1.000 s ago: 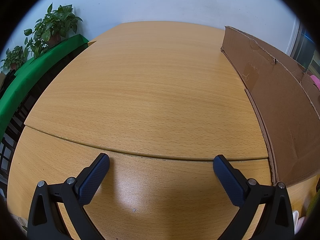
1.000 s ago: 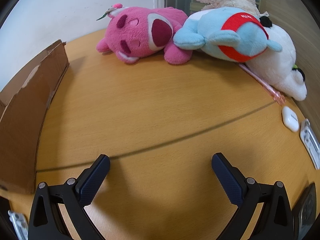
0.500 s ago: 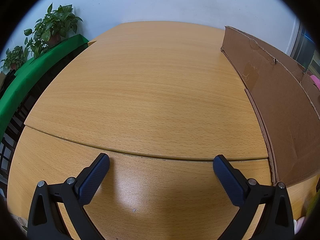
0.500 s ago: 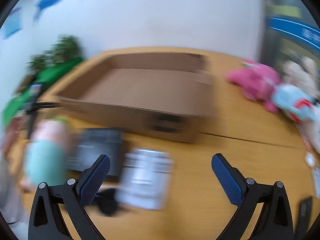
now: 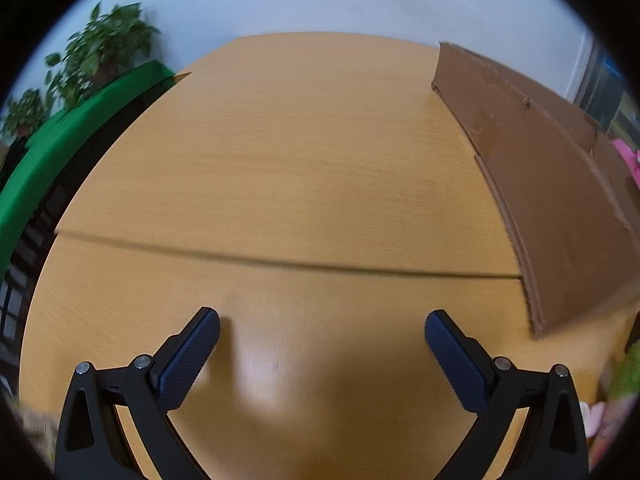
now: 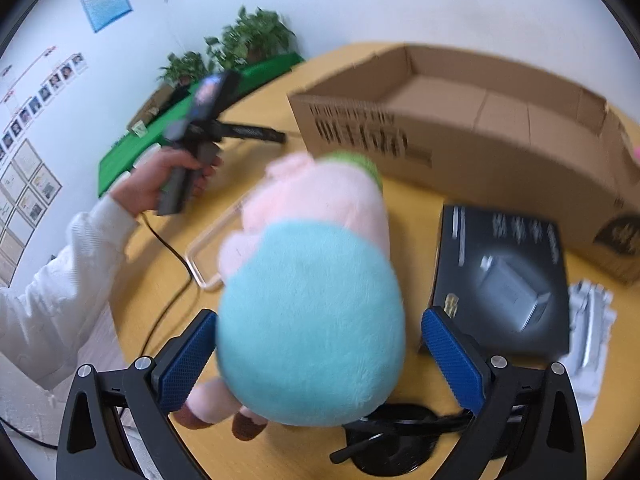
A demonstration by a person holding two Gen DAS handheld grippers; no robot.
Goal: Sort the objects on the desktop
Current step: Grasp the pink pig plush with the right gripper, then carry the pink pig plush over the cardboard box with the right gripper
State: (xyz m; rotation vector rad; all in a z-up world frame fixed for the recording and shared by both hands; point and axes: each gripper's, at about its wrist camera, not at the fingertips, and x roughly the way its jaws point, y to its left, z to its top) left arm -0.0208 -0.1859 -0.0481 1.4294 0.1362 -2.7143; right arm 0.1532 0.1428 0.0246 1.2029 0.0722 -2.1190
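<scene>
Left wrist view: the left gripper (image 5: 322, 330) hangs over bare wooden table (image 5: 280, 168), its 2 fingers spread wide with nothing between them. The cardboard box (image 5: 560, 200) stands along the table's right side, showing only its outer wall; a seam in the tabletop runs from the left edge to the foot of that wall. Potted plants (image 5: 104, 56) stand beyond the far left corner, behind a green surface (image 5: 60, 148).

Right wrist view: the right gripper (image 6: 318, 330) also has its 2 fingers spread apart. A plush toy (image 6: 312, 300) with a turquoise body and a pink head fills the gap between them near the table's front edge; motion blur leaves it unclear whether either pad touches the plush. The cardboard box (image 6: 460, 136) sits open-topped toward the far right of the table, and the visible part of its interior holds nothing. A black carton (image 6: 504, 280) lies flat just in front of the box's near wall. A white packet (image 6: 588, 328) lies at the carton's right side. A clear frame (image 6: 204, 256) lies left of the plush. A black object (image 6: 392, 440), too blurred to identify, lies at the front edge under the gripper. The person's left hand (image 6: 160, 184) holds the other gripper's handle above the left edge.
</scene>
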